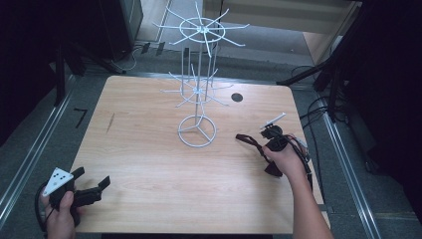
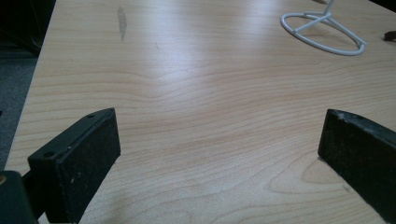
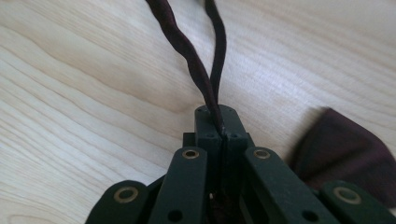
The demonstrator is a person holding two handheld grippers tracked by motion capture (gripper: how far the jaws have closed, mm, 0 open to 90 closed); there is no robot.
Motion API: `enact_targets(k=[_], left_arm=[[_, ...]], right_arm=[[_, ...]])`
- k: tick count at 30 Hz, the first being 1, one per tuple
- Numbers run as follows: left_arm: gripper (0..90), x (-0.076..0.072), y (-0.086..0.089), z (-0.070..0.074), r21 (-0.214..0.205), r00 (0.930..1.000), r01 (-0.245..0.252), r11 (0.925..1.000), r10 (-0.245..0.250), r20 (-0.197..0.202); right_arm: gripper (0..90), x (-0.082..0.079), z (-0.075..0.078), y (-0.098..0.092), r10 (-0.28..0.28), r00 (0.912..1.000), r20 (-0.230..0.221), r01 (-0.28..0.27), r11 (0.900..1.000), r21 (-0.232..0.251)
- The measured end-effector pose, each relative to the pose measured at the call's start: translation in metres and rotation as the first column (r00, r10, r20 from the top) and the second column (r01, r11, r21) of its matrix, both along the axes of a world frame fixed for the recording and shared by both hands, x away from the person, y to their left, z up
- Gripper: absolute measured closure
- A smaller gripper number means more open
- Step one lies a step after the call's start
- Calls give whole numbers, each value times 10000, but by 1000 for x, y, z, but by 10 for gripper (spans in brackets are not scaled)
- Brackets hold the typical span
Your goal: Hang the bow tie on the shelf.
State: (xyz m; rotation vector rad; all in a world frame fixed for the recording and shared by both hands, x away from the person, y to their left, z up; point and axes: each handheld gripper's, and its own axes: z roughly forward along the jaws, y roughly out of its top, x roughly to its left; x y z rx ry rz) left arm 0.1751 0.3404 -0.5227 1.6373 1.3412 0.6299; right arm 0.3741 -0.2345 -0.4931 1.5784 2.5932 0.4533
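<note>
A white wire rack [image 1: 199,74] with two tiers of spokes stands on a ring base [image 1: 197,131] at the table's middle back. A dark maroon strap [image 1: 250,142] lies to its right, ending in a wider maroon piece [image 1: 272,169]. My right gripper [image 1: 266,153] is shut on the strap. In the right gripper view the jaws [image 3: 219,128] pinch the twisted strap [image 3: 187,51], with the maroon piece [image 3: 345,144] beside them. My left gripper [image 1: 92,178] rests open at the front left corner. Between its jaws [image 2: 219,154] is bare wood, and the ring base [image 2: 322,32] shows far ahead.
The wooden table [image 1: 149,164] has a round hole [image 1: 237,97] at back right and a dark streak [image 1: 110,122] at left. A thin white stick [image 1: 273,119] lies just beyond the right hand. Cables [image 1: 318,107] run over the floor at right.
</note>
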Motion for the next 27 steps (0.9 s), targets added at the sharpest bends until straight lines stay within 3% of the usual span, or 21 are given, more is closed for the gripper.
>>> enact_targets(k=[6, 13, 21, 27], left_arm=[[0, 0, 0, 0, 29, 10000, -15, 10000, 16, -14], [0, 0, 0, 0, 31, 10000, -21, 10000, 21, -19], [0, 0, 0, 0, 51, 10000, -28, 10000, 28, -7], [0, 0, 0, 0, 56, 10000, -25, 10000, 25, -4]], right_arm=[[900, -9, 18, -3, -170, 9954, 942, 102, 9974, 720], [900, -16, 31, -6, -312, 9861, 1631, 123, 9932, 1158], [900, -26, 45, -14, -745, 9642, 2545, 214, 9785, 2053], [900, -32, 54, -17, -1183, 9429, 3114, 325, 9630, 2676]])
